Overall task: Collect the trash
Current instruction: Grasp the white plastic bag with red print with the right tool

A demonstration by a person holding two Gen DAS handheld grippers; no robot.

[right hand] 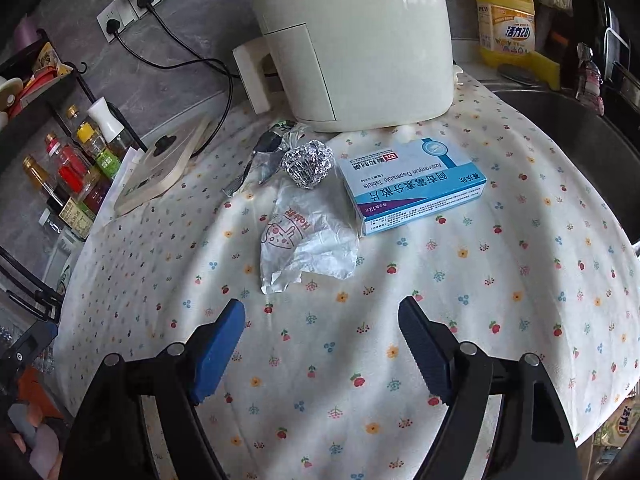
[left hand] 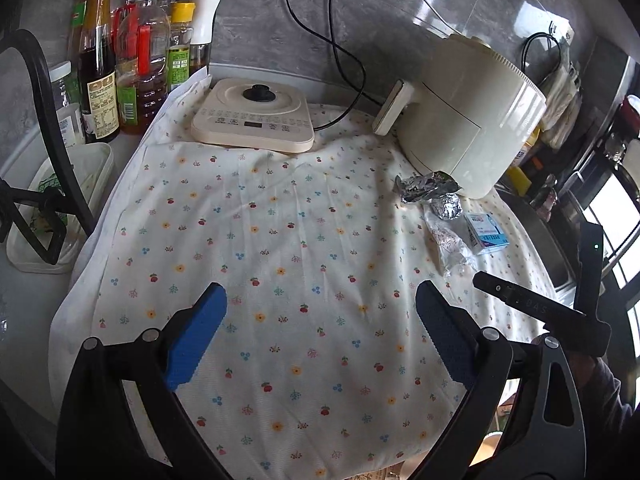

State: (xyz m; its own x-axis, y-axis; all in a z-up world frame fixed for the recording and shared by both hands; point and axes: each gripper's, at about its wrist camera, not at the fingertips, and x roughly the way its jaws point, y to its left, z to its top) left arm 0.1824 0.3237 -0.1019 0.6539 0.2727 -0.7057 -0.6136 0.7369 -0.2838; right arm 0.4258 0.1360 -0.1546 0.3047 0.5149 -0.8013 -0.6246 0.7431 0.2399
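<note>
Trash lies on the flowered cloth [right hand: 500, 280] in front of the air fryer: a crumpled white paper wrapper [right hand: 308, 240], a foil ball [right hand: 308, 164], a flattened foil piece [right hand: 262, 160] and a blue-and-white tablet box [right hand: 412, 184]. My right gripper [right hand: 322, 306] hangs open just short of the wrapper, nothing between its blue pads. In the left wrist view the same wrapper [left hand: 448, 244], foil ball [left hand: 446, 206] and box [left hand: 486, 232] sit far right. My left gripper [left hand: 320, 292] is open over bare cloth, well left of them.
A cream air fryer [left hand: 468, 120] and a flat induction cooker [left hand: 252, 116] stand at the back with black cables. Sauce bottles [left hand: 132, 60] and a white tub [left hand: 60, 200] crowd the left. A dark sink [right hand: 580, 132] and a yellow detergent bottle [right hand: 506, 20] are right.
</note>
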